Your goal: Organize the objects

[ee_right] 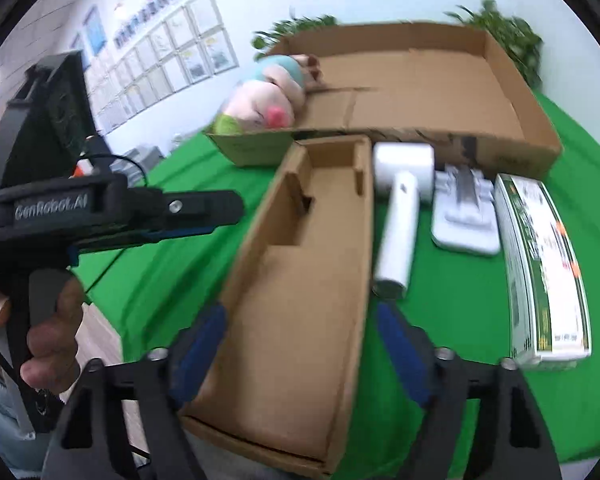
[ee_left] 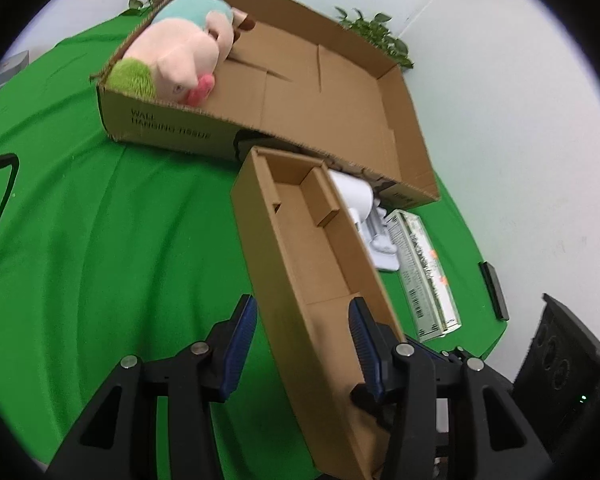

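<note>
I found both sets of jaws spread wide and holding nothing, the right gripper [ee_right: 300, 348] straddling the near end of the narrow cardboard tray [ee_right: 300, 280] and the left gripper [ee_left: 304, 344] apparently astride one wall, the tray's long axis running away toward the large box [ee_left: 340, 92].

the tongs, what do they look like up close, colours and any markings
Both tongs, left and right, have black angular frames, silver bolts and ribbed blue pads. From the right wrist view, the left unit's black body reads "GenRobot.AI" in grey, with a thin black cable.
</note>
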A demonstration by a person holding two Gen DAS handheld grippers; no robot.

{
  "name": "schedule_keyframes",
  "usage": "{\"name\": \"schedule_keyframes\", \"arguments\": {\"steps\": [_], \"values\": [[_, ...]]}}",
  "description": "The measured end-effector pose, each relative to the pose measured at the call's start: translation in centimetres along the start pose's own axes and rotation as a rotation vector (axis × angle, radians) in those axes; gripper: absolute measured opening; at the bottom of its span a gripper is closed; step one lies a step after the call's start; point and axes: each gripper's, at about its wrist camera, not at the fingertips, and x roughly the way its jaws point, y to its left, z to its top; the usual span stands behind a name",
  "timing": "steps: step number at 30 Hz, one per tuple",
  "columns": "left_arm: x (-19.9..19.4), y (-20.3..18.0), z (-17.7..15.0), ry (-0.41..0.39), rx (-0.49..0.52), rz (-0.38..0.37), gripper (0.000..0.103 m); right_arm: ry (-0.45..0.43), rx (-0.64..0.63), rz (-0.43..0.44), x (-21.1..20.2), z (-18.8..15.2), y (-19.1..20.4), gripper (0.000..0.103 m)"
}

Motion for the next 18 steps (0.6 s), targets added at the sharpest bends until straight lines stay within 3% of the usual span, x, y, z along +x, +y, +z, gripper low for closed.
{"name": "schedule_keyframes", "arguments": {"steps": [1, 5, 7, 9, 12, 18], "values": [[0.7, 0.1, 0.2, 0.019, -0.007, 0.018, 0.047, 0.000, -0.002, -0.006, 0.1, -0.1, 0.0, 0.057], [1.6, 0.6, 0.2, 0.048, -0.024, 0.007, 0.045, -0.008, -0.022, -0.025, -0.1, -0.3, 0.7, 0.048], [1.6, 0.4, -0.3, 0.057, 0.007, 0.012, 0.034, -0.008, -0.027, -0.024, -0.1, -0.4, 1.0, 0.028], [1.5, 0.1, -0.7, 0.054, 0.050, 0.064, 0.023, -0.006, -0.047, -0.029, -0.3, -0.5, 1.6, 0.027], [0.6, 0.3, -1.5, 0.063, 0.046, 0.057, 0.017, 0.009, -0.035, 0.000, -0.4, -0.6, 1.7, 0.027], [1.1, -0.7, 0.1, 0.058, 0.078, 0.104, 0.018, -0.016, -0.022, -0.051, 0.6, 1.2, 0.4, 0.027]]}}
